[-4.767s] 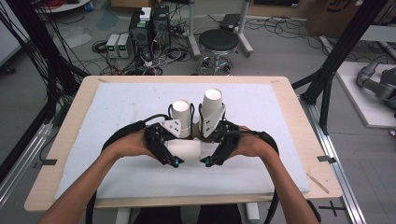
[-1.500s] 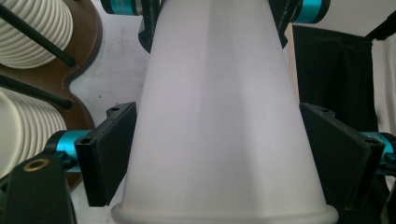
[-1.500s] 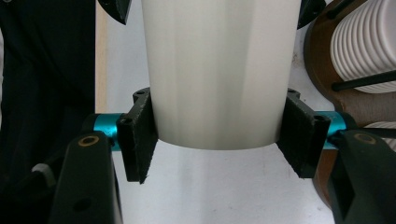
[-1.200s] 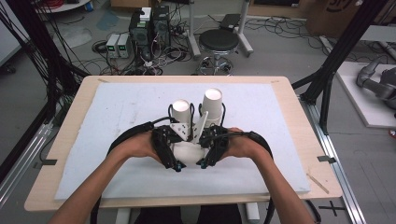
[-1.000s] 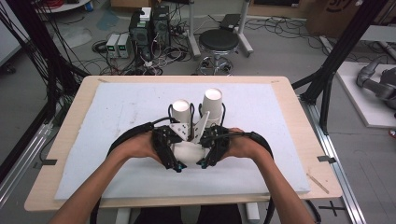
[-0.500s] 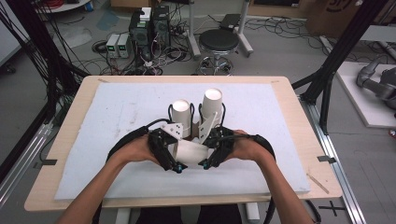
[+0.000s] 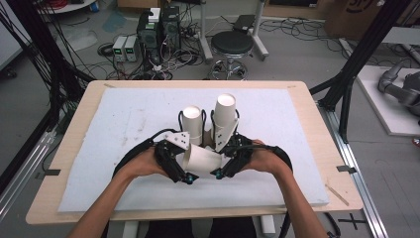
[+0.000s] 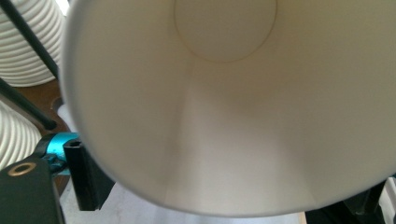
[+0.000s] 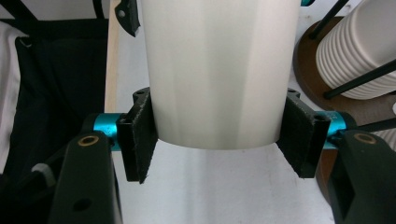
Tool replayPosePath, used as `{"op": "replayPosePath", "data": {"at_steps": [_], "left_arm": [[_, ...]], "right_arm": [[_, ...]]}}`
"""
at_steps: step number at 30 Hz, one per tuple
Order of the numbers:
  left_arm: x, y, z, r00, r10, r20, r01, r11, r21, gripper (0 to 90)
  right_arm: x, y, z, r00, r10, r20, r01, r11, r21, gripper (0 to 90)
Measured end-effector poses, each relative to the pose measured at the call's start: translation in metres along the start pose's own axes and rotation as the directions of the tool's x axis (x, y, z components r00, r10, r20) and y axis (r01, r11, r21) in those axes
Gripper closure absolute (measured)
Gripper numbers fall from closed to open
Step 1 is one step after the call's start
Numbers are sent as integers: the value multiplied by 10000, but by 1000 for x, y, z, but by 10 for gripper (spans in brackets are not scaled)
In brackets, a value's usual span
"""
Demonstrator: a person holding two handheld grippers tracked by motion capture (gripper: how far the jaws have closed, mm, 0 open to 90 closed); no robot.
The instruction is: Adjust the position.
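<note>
Two tongs meet at one smooth white paper cup (image 7: 203, 161) lying level between them: right tongs (image 9: 219, 140) clamp its base, left tongs' (image 7: 181, 171) grip cannot be told.

Lab: floor cables (image 7: 163, 59), electronics boxes (image 7: 126, 47)

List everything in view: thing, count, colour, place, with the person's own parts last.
Loose paper cup: one, white, lying on its side between the two grippers, near the table's front.
Stacks of ribbed paper cups: two, white, in a black wire holder on a round brown base, mid-table.
Foam mat: one, white, covering the tabletop.
Wooden table: one, light brown, centre.
Round stool: one, black, on the floor beyond the table.
Electronics boxes: several, dark and grey, on the floor with cables.
Left gripper: one, black, at the cup's open mouth.
Right gripper: one, black, clamped on the cup.
Hands: two, holding the grippers.
</note>
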State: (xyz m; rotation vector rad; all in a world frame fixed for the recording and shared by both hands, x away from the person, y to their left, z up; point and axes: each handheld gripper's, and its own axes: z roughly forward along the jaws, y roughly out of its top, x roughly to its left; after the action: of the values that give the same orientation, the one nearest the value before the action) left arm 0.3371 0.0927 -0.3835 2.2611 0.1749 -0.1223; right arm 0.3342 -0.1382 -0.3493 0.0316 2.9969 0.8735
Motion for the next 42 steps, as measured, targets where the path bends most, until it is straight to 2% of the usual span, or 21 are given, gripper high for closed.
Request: {"op": "replayPosePath", "data": {"at_steps": [12,22,24,29,32,35,38,39,42], "left_arm": [[0,-14,1,9999,-117,-12,117,9990,-431,109],[-1,-24,-1,9995,-290,96,300,9899,-1386,109],[-2,-27,-1,9992,-344,192,373,9837,-1757,109],[-3,-31,-2,9988,-370,315,444,9585,-2817,109],[-3,-32,-2,9987,-412,283,480,9500,-3084,109],[-4,-31,-2,9993,-280,264,353,9399,-3395,109],[-5,-31,-1,9990,-256,356,372,9238,-3811,109],[-5,-32,0,9989,-286,379,411,9206,-3883,109],[-5,-33,1,9988,-321,361,436,9209,-3874,109]], "right_arm": [[1,-14,-3,9996,282,73,-274,9948,-984,367],[2,-26,0,9983,575,55,-560,9865,-1540,367],[3,-28,2,9983,582,37,-567,9831,-1740,367],[3,-34,5,9973,720,-110,-726,9700,-2321,367],[3,-37,9,9970,767,-139,-776,9620,-2618,367],[4,-38,12,9966,805,-187,-826,9565,-2799,367],[4,-40,14,9961,857,-210,-881,9509,-2968,367],[4,-40,15,9961,871,-165,-881,9493,-3017,367],[4,-41,15,9961,867,-172,-877,9435,-3195,367]]}}
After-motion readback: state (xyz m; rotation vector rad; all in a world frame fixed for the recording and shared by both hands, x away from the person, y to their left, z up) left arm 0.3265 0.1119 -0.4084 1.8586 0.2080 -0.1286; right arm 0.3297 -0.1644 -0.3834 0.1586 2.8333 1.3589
